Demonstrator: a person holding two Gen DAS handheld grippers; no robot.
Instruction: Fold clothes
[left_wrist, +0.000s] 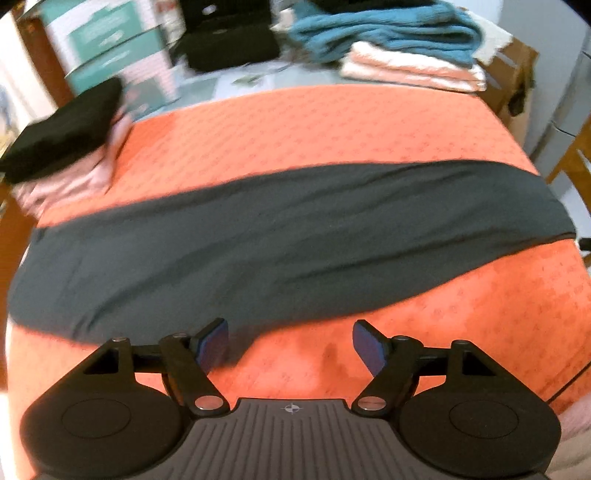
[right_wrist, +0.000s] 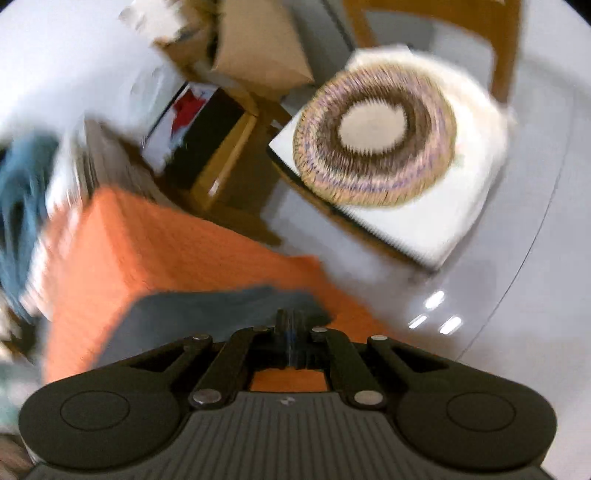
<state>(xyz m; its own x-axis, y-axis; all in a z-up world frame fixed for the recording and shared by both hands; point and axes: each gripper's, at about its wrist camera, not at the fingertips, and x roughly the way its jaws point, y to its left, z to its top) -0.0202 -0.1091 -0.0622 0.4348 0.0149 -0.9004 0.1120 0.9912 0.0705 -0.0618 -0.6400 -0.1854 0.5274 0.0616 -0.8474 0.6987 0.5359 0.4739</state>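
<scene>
On nearby boxes, lettering blurs past reading.

shiny pale grey floor at right with bright light spots, wooden chair at top with a round woven cushion, cardboard box upper middle

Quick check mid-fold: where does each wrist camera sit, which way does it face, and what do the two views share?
Left wrist: on the left hand-held gripper, angled down at the dark grey garment across the orange tablecloth; its open blue-padded fingers show.
Right wrist: on the right hand-held gripper, shut at the garment's end, facing the table corner, floor and chair cushion.
Shared: garment, tablecloth, teal towels.
</scene>
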